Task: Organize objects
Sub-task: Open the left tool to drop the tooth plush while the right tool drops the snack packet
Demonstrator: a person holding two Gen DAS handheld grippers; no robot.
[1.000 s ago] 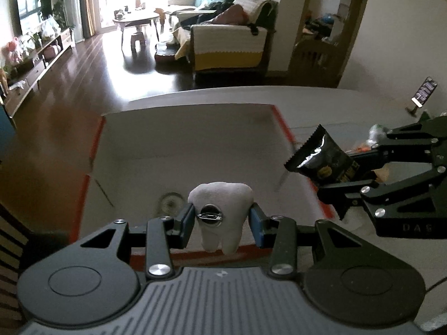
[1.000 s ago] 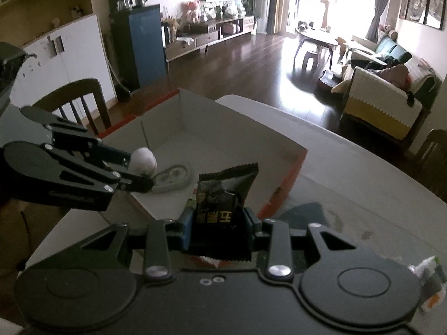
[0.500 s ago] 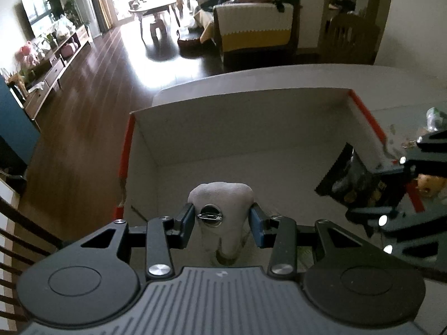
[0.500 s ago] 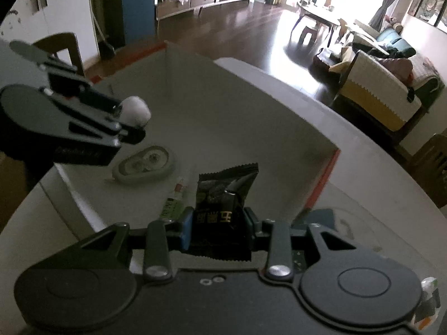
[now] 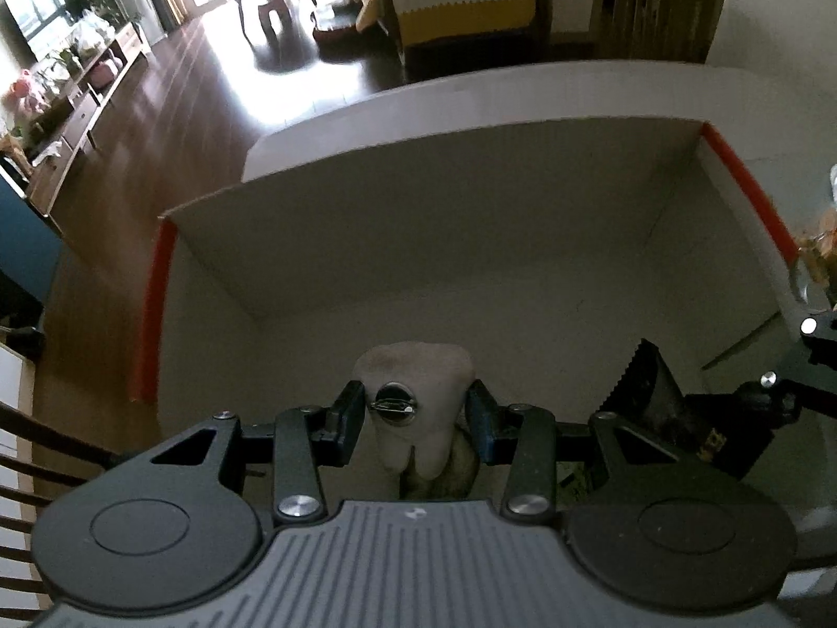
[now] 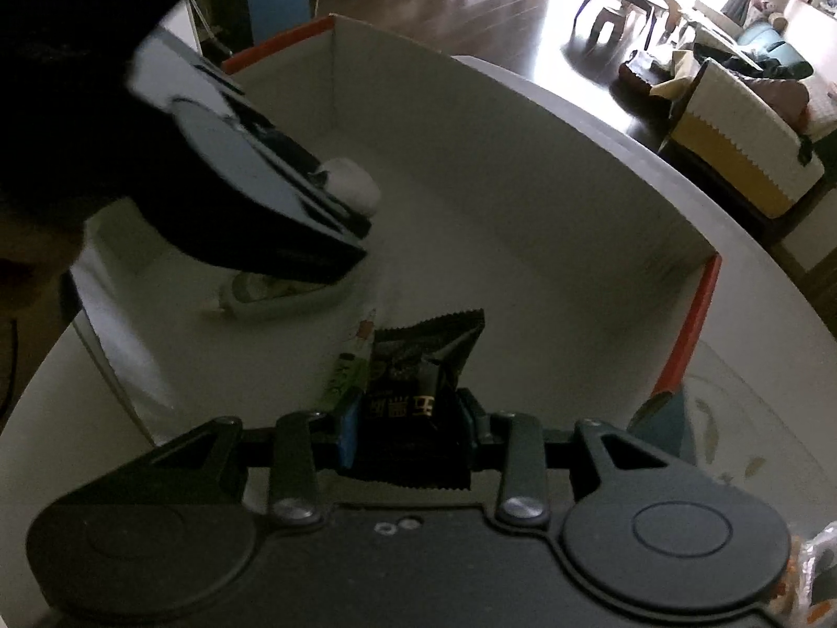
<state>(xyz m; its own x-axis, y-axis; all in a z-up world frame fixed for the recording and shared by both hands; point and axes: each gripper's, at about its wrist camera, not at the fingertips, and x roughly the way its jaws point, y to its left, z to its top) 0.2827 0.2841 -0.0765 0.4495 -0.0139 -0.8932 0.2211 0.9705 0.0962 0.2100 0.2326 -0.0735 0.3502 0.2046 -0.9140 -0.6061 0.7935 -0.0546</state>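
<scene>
My left gripper (image 5: 413,418) is shut on a white tooth-shaped plush (image 5: 418,366) with a metal pin on its front, held low inside the open cardboard box (image 5: 471,199). The right wrist view shows the same plush (image 6: 353,188) poking out past the left gripper's dark body. My right gripper (image 6: 413,429) is shut on a black snack packet (image 6: 418,366), also lowered into the box; that packet (image 5: 654,397) appears at the right of the left wrist view. On the box floor lie a white correction tape dispenser (image 6: 277,295) and a small green item (image 6: 345,377).
The box has red-edged side walls (image 5: 151,314) and sits on a white table (image 6: 732,240). Wrapped items lie on the table right of the box (image 5: 821,240). A chair back (image 5: 31,450) stands left of the table. Beyond are dark wood floor and a sofa.
Both grippers have moved forward and down into the box, each keeping its hold. The box walls now fill both views and the dispenser sits under the left gripper.
</scene>
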